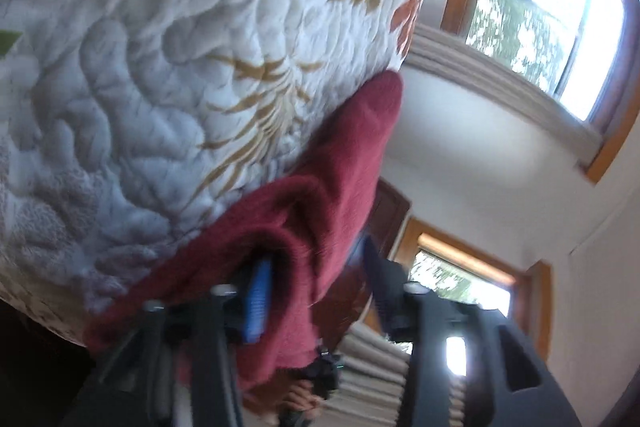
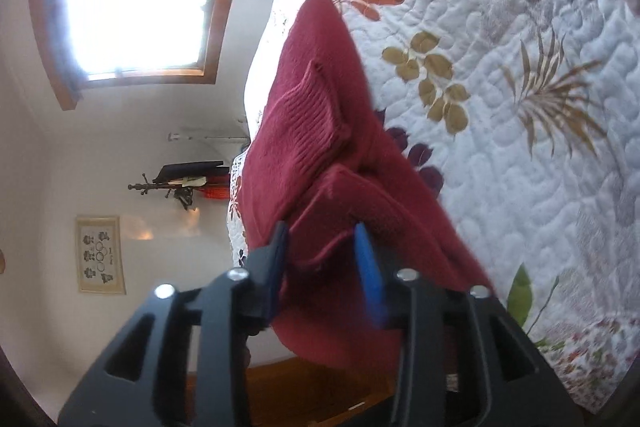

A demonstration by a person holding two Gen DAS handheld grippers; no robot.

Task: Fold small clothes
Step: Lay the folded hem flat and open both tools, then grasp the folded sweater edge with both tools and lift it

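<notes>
1. Quilted bedspread (image 2: pixel 520 39): white, stitched in puffy swirls, printed with tan, orange and purple leaves. It lies ahead of and beyond both grippers and serves as the folding surface. Soft and yielding, so it offers no hard edge to crease against.

2. Dark red knit garment (image 2: pixel 316 131): small, with a ribbed cuff or hem panel showing in the right wrist view. Bunched and draped, it stretches from the quilt's edge back over both grippers, lifted partly clear of the bed. Judged light, limp and stretchy, not fragile. The fuzzy knit should grip well on the pads but sag and twist between holds. Best taken at the ribbed edges or corners, where the fabric is firmer, then spread flat before any fold.

3. Right gripper (image 2: pixel 326 267): fingers set apart, blue pads on either side of a thick fold of the garment. Whether the pads press that fold cannot be told.

4. Left gripper (image 1: pixel 316 291): blurred. One blue pad (image 1: pixel 258 301) is tucked under a cloth fold and the other finger stands well off to the side, so the jaws look apart with cloth draped over one finger.
</notes>
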